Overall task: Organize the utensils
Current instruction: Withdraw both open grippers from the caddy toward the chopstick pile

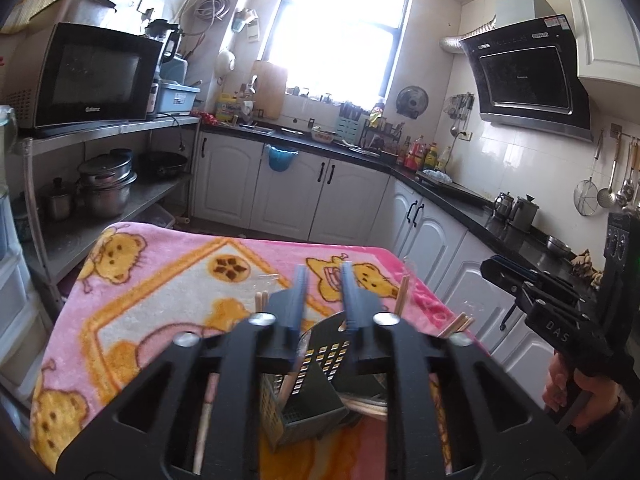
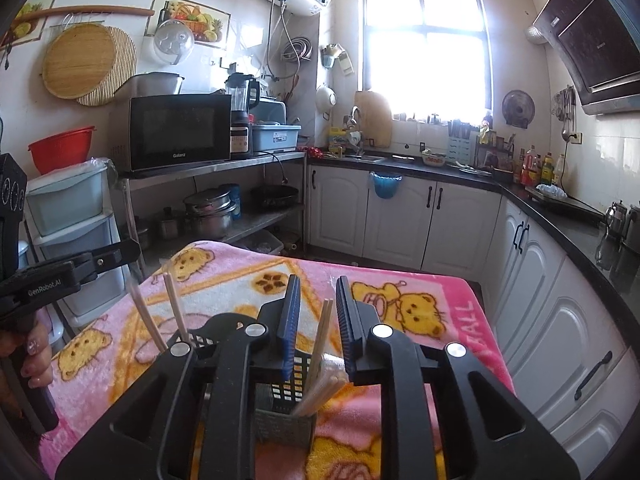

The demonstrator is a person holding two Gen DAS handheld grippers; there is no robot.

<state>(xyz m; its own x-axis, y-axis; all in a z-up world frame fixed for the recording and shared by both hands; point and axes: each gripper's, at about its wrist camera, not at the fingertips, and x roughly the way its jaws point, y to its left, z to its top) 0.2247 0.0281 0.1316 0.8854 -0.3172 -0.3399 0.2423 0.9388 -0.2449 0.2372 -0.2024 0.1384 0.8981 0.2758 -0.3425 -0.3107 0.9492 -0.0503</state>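
Note:
A black slotted utensil holder [image 1: 316, 376] [image 2: 280, 380] stands on the pink bear-print blanket [image 1: 168, 288] [image 2: 400, 304], right under both grippers. Several wooden chopsticks [image 2: 320, 344] stand in it, some leaning out left [image 2: 174, 308] and right [image 1: 402, 294]. My left gripper [image 1: 323, 280] is open above the holder and holds nothing. My right gripper [image 2: 317, 296] is open too, with a pair of chopsticks rising loosely between its blue pads [image 2: 294, 312], untouched. The right gripper's body shows at the right of the left wrist view [image 1: 552, 312]; the left gripper's body shows at the left of the right wrist view [image 2: 60, 276].
A metal shelf rack with a microwave [image 2: 172, 132] and pots [image 2: 208, 212] stands to the left. White cabinets [image 2: 400, 216] and a dark counter [image 2: 568, 220] run along the back and right. Plastic drawers [image 2: 76, 240] sit at the left.

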